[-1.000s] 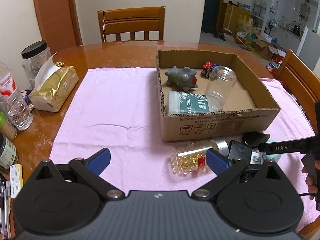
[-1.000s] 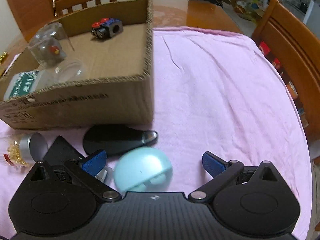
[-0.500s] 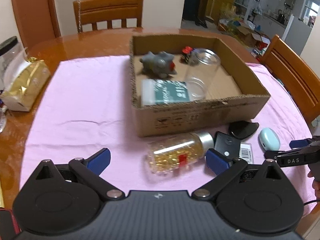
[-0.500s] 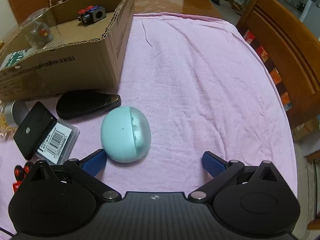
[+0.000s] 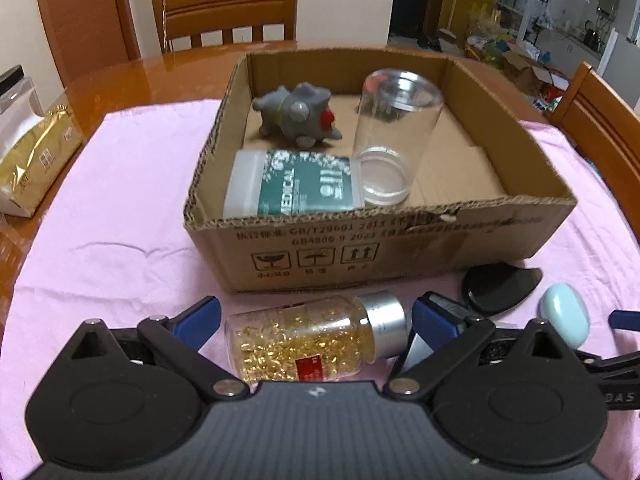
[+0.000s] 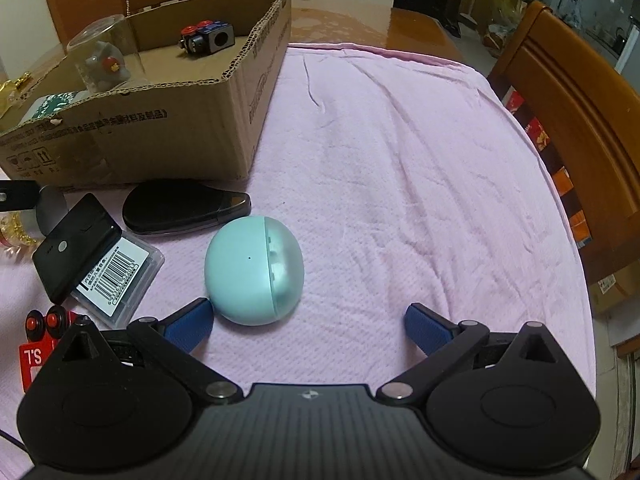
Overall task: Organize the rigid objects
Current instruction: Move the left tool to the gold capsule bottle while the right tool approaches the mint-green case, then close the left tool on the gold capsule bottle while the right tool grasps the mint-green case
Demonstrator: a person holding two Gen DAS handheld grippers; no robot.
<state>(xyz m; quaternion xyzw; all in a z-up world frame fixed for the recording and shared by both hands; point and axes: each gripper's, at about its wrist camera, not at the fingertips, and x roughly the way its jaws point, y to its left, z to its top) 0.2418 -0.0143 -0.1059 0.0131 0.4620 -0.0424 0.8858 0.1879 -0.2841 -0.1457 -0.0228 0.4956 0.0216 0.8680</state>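
The capsule bottle (image 5: 316,336) lies on its side on the pink cloth (image 5: 120,208) near the front edge of the counter, just before the cardboard box (image 5: 400,240). Its long axis runs crosswise between the blue fingertips of the left hand-held gripper (image 5: 316,320), whose jaws stand wide with the silver cap toward the right finger. So the left one is likely to close on it. The right hand-held gripper (image 6: 308,320), also wide and empty, has a mint round case (image 6: 254,270) just ahead by its left finger. Wooden chairs (image 5: 228,12) ring the counter; a cluttered room lies beyond.
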